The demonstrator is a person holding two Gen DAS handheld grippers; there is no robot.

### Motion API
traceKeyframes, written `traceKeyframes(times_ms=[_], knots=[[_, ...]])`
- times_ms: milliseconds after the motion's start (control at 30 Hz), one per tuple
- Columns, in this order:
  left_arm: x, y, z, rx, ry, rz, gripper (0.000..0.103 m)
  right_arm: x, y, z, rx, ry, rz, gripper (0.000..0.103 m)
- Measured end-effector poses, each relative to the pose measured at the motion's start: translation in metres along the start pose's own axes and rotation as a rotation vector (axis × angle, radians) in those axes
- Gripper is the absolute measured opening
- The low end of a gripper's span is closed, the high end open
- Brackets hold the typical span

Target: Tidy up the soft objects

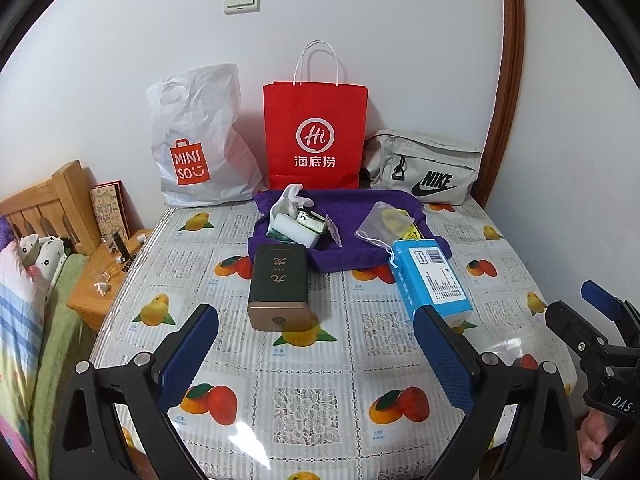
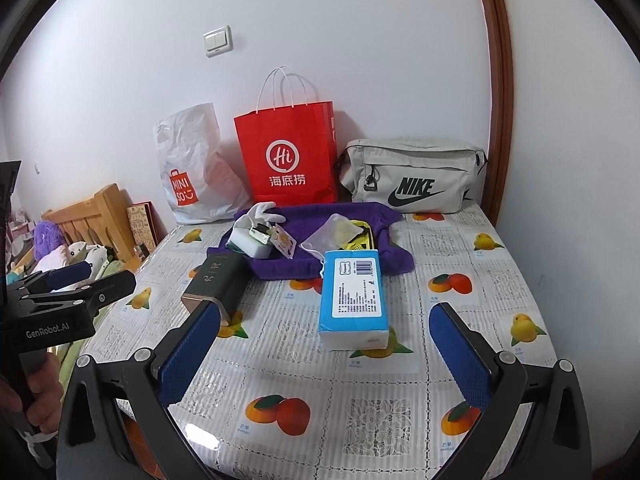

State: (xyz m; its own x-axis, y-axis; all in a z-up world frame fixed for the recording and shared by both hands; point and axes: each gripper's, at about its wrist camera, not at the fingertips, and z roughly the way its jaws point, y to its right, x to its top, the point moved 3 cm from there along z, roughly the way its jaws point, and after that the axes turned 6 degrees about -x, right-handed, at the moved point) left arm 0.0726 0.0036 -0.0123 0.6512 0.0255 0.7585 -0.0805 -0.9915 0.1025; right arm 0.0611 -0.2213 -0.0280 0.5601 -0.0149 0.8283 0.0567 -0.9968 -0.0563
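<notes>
Both grippers, left (image 1: pixel 316 344) and right (image 2: pixel 324 344): fingers spread, empty, hovering at counter (image 2: pixel 360 380) near edge. Tissue pack (image 2: pixel 354 294), tin (image 1: pixel 278 284) mid-counter. Purple cloth (image 1: pixel 352 220) carries glove (image 1: pixel 294 196), pouch (image 1: pixel 382 222). Bags at far edge. Sorting stage indeterminate.

Purple cloth (image 1: pixel 352 216) — fruit-print tablecloth (image 1: pixel 320 360)

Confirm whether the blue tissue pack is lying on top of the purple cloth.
No, the blue tissue pack lies on the fruit-print tablecloth, in front of the purple cloth, at most touching its near edge.
</notes>
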Motion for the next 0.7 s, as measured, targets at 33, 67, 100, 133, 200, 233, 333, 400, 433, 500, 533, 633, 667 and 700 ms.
traceKeyframes(times_ms=[33,67,100,133,200,233,333,400,433,500,533,633,667,700], knots=[[0.0003,-0.0004,0.0001,-0.001,0.000,-0.001,0.099,0.0005,0.0002,0.0011,0.000,0.000,0.000,0.103],[0.0000,-0.0002,0.0001,-0.001,0.000,-0.002,0.099,0.0005,0.0003,0.0012,0.001,-0.001,-0.002,0.103],[0.0004,-0.0002,0.0002,-0.002,0.001,-0.002,0.099,0.0003,0.0003,0.0012,0.001,-0.001,-0.002,0.103],[0.0004,-0.0002,0.0003,-0.001,0.000,-0.001,0.099,0.0000,0.0004,0.0011,0.000,-0.001,-0.001,0.103],[-0.0003,-0.0001,-0.0002,0.001,-0.001,-0.003,0.099,-0.0005,0.0006,0.0008,-0.001,-0.004,0.001,0.103],[-0.0002,-0.0005,0.0005,0.000,0.000,-0.003,0.099,-0.0008,0.0006,0.0003,0.000,-0.004,0.002,0.103],[-0.0006,-0.0011,0.0010,0.002,-0.002,-0.006,0.099,-0.0011,0.0011,-0.0018,-0.001,-0.002,0.003,0.103],[-0.0021,-0.0021,0.0014,0.002,-0.004,-0.009,0.099,-0.0007,0.0010,-0.0016,0.002,-0.004,0.003,0.103],[-0.0021,-0.0024,0.0014,0.004,-0.004,-0.009,0.099,-0.0007,0.0011,-0.0016,0.002,-0.004,0.002,0.103],[-0.0031,-0.0030,0.0015,0.004,-0.003,-0.012,0.099,-0.0004,0.0014,-0.0019,0.002,-0.004,0.001,0.103],[-0.0039,-0.0027,0.0015,0.004,-0.004,-0.011,0.099,-0.0004,0.0014,-0.0018,0.002,-0.004,0.002,0.103],[-0.0030,-0.0033,0.0018,0.003,-0.004,-0.011,0.099,-0.0002,0.0014,-0.0014,0.004,-0.005,0.003,0.103],[-0.0030,-0.0033,0.0017,0.004,-0.005,-0.011,0.099,-0.0004,0.0011,-0.0017,0.005,-0.004,0.003,0.103],[-0.0031,-0.0031,0.0015,0.005,-0.005,-0.011,0.099,-0.0006,0.0008,-0.0017,0.004,-0.005,0.004,0.103]])
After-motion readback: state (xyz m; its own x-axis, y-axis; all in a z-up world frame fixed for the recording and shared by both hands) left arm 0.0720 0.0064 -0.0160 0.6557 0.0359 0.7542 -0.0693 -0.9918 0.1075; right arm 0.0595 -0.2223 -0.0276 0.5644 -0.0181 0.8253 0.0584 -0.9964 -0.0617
